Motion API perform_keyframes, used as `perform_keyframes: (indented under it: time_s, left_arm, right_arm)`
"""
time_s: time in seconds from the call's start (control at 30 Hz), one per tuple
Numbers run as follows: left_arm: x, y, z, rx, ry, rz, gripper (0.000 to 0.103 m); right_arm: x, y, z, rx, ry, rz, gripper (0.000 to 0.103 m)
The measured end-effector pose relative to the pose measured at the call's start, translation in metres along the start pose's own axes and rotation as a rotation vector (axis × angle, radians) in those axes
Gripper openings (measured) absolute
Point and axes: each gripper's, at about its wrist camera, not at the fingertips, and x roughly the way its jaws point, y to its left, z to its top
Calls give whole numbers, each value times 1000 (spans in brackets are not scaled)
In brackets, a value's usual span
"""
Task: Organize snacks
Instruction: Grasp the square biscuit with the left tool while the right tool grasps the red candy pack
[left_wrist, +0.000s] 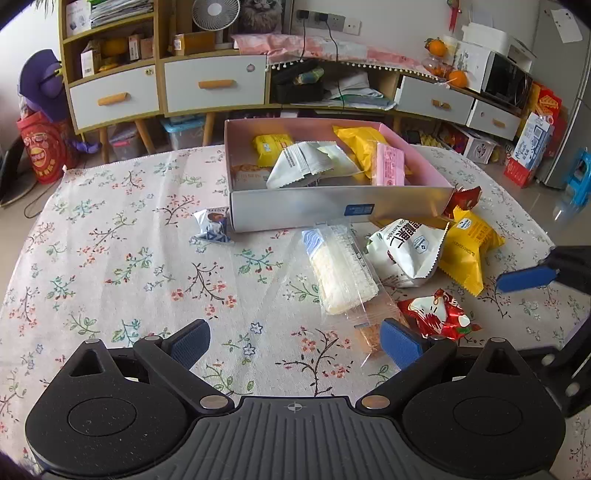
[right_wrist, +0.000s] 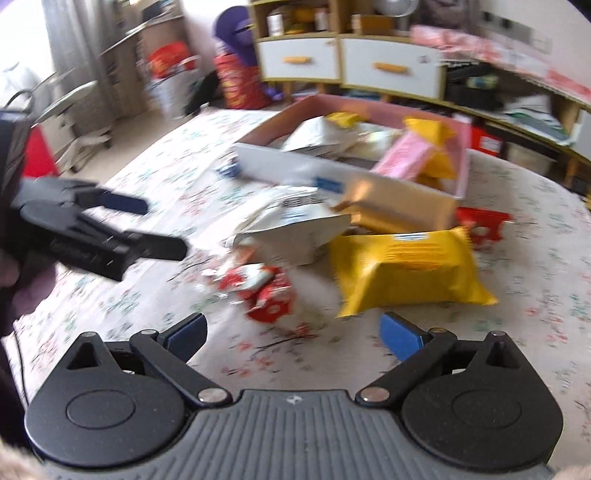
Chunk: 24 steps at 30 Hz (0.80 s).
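Surroundings: ahead of my left gripper (left_wrist: 295, 345) I see a floral tablecloth (left_wrist: 110, 258); beyond the fingertips stands the open box (left_wrist: 332, 206) with a pink inside, holding yellow, white and pink packets.
Loose snacks: a clear-wrapped wafer pack (left_wrist: 341, 273) lies just beyond my left gripper's right finger (left_wrist: 400, 341); a red candy wrapper (left_wrist: 439, 314) lies just outside that finger; the white nut bag (left_wrist: 404, 253) and yellow packet (left_wrist: 469, 249) lie further out to the right, touching each other.
Outlier: a small blue-and-white packet (left_wrist: 212, 225) sits alone, beyond the left finger (left_wrist: 190, 341), near the box's near-left corner.
In the way: the wafer pack's clear wrapper reaches the right finger; I cannot tell if they touch.
Left view only: the cabinet with drawers (left_wrist: 166, 85) is sharp, as is the small blue-and-white packet.
Right view only: blurred by motion; the yellow packet (right_wrist: 402, 269) sits just beyond my right gripper (right_wrist: 293, 336), the red candy wrapper (right_wrist: 264, 291) between and ahead of its fingers, the box (right_wrist: 351, 184) behind.
Cross-sighting: each view catches the other gripper at its edge.
Left gripper pose: low over the cloth, pointing at the box; fingers spread wide, nothing between them.
Right gripper pose: angled towards the snack pile; fingers spread wide, holding nothing.
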Motion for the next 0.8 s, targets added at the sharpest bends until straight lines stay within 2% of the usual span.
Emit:
perform_keyframes:
  time_s: [0.07, 0.13, 0.47, 0.5, 0.53, 0.6, 0.8]
  left_arm:
    - [0, 0, 0, 2, 2, -2, 99]
    - [-1, 1, 0, 1, 1, -5, 99]
    - [3, -2, -4, 22, 28, -29, 99]
    - [3, -3, -5, 25, 29, -31, 99]
    - [4, -3, -6, 28, 31, -34, 99]
    - [4, -5, -6, 29, 35, -41, 99]
    - [11, -17, -7, 20, 58, -86, 97]
  right_arm:
    - [3, 5, 1, -8, 12, 23, 92]
    - [7, 8, 3, -12, 27, 37, 81]
    - [26, 5, 13, 29, 29, 35, 57]
    - [28, 5, 13, 25, 38, 31, 50]
    - [29, 6, 13, 18, 45, 26, 40]
    - [28, 7, 13, 4, 46, 23, 32]
    - [16, -1, 11, 4, 31, 3, 29]
